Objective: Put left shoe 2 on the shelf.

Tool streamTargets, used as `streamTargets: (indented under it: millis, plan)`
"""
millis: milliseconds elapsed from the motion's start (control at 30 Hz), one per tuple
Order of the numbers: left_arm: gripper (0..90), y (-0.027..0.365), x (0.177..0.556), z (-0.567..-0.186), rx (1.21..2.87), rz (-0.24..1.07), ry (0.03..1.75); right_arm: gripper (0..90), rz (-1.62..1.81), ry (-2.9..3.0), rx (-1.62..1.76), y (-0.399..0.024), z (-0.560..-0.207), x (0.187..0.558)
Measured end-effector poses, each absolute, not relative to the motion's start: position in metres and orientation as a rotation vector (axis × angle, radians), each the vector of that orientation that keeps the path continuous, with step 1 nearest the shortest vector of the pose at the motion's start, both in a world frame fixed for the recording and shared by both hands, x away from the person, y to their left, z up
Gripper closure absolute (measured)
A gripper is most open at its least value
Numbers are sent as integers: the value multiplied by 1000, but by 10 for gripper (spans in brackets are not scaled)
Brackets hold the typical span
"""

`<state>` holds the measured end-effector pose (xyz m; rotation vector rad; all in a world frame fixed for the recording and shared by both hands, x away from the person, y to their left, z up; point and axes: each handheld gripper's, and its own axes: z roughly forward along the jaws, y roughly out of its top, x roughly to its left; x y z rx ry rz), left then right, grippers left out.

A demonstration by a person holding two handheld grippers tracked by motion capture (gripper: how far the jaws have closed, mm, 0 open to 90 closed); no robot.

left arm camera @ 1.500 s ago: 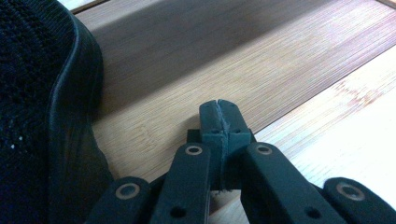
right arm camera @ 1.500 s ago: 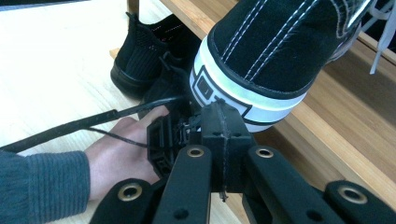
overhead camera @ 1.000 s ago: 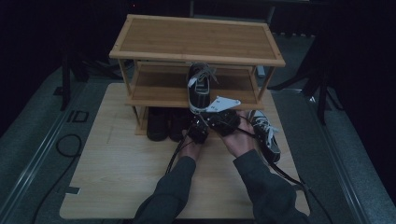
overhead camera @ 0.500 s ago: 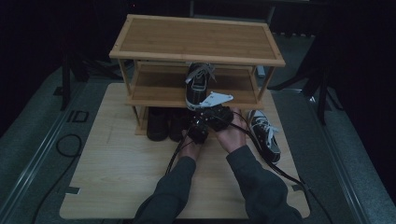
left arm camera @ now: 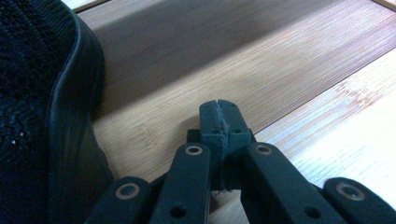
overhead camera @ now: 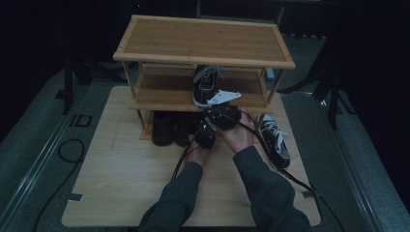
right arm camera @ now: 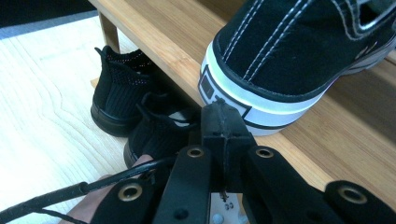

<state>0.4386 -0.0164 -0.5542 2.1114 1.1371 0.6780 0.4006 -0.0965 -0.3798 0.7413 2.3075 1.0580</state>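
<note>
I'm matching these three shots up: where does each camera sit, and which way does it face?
High view: above the person's side, looking forward and down on the wooden rack; forearms, both grippers show.
Left gripper view: along shut jaws, low over the board beside a black shoe.
Right gripper view: along shut jaws toward the sneaker.
Shared: that sneaker.

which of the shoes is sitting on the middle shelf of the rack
The black sneaker with the white sole, heel toward the person. Its mate lies on the board right of the rack, and the two all-black shoes stand under the bottom shelf.
</note>
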Motion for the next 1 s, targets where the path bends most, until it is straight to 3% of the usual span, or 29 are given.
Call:
streamTargets:
  millis: [867,1000]
  plan:
    - [900,-20,437,-557,2061,665,1161,900,984,2302,712,-95,-377,400]
    - [900,-20,437,-557,2052,663,1159,858,1021,2301,723,-99,-374,397]
